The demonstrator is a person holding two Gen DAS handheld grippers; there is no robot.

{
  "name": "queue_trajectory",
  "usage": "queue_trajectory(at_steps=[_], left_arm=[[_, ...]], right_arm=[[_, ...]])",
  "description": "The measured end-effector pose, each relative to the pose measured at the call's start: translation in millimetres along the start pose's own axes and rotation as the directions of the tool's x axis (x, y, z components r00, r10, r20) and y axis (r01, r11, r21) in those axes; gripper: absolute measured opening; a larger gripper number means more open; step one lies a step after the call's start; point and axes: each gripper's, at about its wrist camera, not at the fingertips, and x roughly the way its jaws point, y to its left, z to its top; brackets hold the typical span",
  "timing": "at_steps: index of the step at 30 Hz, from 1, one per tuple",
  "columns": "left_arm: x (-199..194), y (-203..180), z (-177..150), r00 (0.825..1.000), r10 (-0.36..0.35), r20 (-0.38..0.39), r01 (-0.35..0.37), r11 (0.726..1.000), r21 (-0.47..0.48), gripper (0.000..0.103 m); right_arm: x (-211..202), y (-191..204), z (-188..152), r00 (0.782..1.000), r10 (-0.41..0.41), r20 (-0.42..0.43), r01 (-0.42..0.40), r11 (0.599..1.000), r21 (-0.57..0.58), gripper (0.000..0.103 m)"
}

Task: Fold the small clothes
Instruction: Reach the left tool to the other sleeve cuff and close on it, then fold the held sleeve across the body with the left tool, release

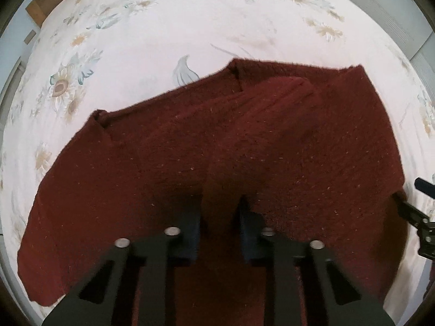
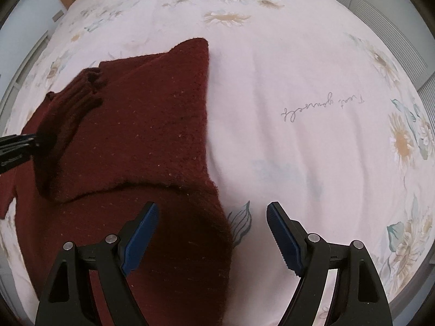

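On the bed sheet: 1 dark red sweater, partly folded. Left tool clenched on a pinch of sweater; right tool released over its edge. Risk: several layers may be lifted together, undoing folds.

Fuzzy knitted wool sweater on smooth matt cotton sheet.

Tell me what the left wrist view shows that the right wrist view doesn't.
Left wrist view only: the left tool closed on a pinch of the dark red sweater.

Right wrist view only: the right tool open above the sweater's right edge, gripping nothing, and handwritten script printed on the sheet.

Both: the sweater lying on the pale floral bedsheet, partly folded over itself.
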Motion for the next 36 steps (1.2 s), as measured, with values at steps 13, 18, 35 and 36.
queue_trajectory(at_steps=[13,18,35,36], left_arm=[[-38.7,81.1,-51.8,0.990,-0.019,0.143,0.050,0.974,-0.220,0.014],[-25.7,93.8,-77.6,0.993,-0.025,0.114,0.057,0.955,-0.292,0.015],[-12.5,157.0,-114.1,1.000,-0.001,0.019,0.008,0.909,-0.416,0.083],[-14.2,161.7,-113.4,1.000,0.004,0.020,0.005,0.906,-0.423,0.085]], right_arm=[[-2.7,-1.5,0.5,1.000,0.002,0.011,-0.002,1.000,0.009,0.082],[0.7,0.7,-2.1,1.000,-0.003,-0.004,0.003,1.000,0.000,0.082],[-2.4,7.2,3.4,1.000,-0.005,0.011,0.005,1.000,-0.005,0.082],[-3.0,7.5,3.4,1.000,-0.004,0.013,0.004,1.000,-0.005,0.082]])
